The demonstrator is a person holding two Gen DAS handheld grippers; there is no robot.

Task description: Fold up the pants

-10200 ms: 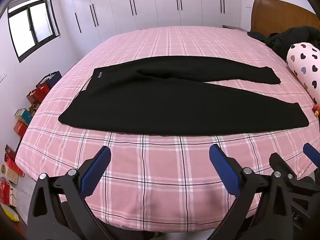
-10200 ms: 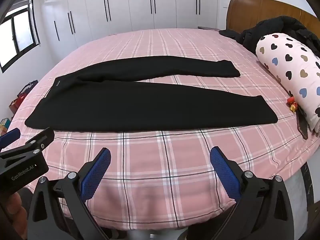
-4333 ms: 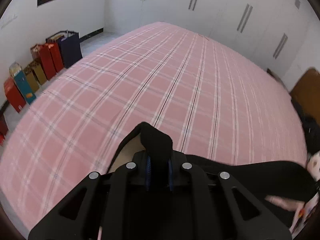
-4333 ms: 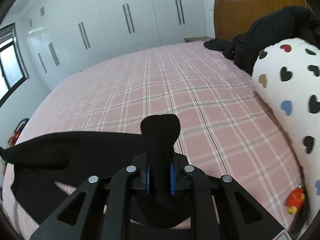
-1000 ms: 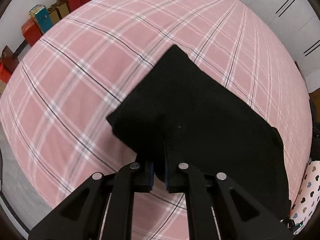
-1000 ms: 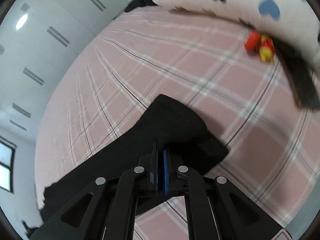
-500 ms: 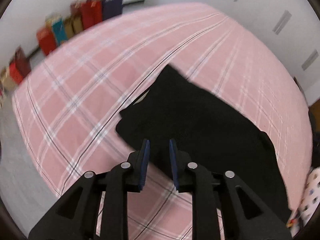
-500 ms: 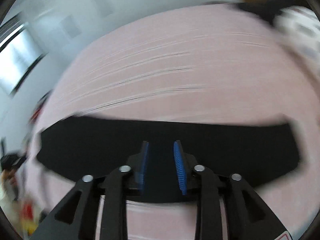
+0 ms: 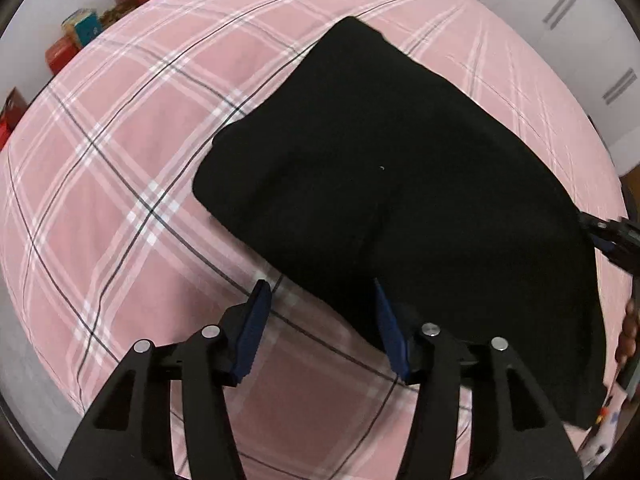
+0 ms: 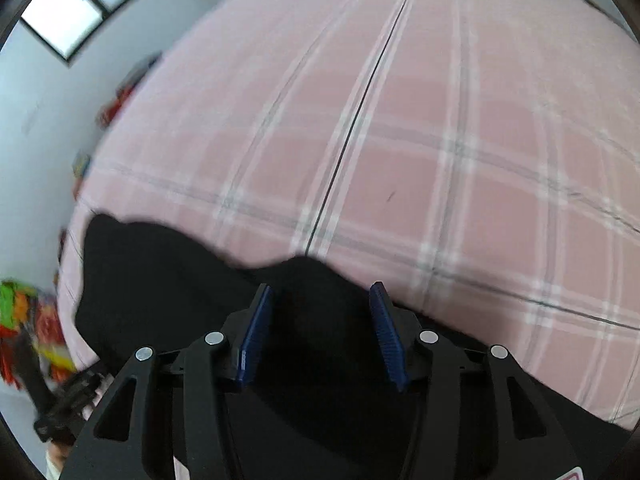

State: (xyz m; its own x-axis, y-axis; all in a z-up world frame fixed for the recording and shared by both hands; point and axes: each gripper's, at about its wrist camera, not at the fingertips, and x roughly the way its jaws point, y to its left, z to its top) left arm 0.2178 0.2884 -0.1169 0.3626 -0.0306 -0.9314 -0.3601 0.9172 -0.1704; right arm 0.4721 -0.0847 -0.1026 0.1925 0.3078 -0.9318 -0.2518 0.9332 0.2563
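Note:
The black pants (image 9: pixel 400 184) lie folded lengthwise, one leg over the other, on the pink plaid bed (image 9: pixel 120 160). My left gripper (image 9: pixel 320 316) is open and empty, hovering just above the near edge of the pants at the waist end. My right gripper (image 10: pixel 318 312) is open and empty over the black pants (image 10: pixel 168 276), whose far edge runs just ahead of its blue pads. The right gripper's tips also show at the right edge of the left wrist view (image 9: pixel 612 236).
Red and teal boxes (image 9: pixel 76 36) stand on the floor beyond the bed's far left side. A window (image 10: pixel 80 8) is in the wall at upper left. The bed (image 10: pixel 440 140) stretches bare beyond the pants. Colourful items (image 10: pixel 24 320) sit at the left edge.
Both grippers let go of the pants and opened wider. The pants now lie flat on the bed, one leg over the other. The right view swung round.

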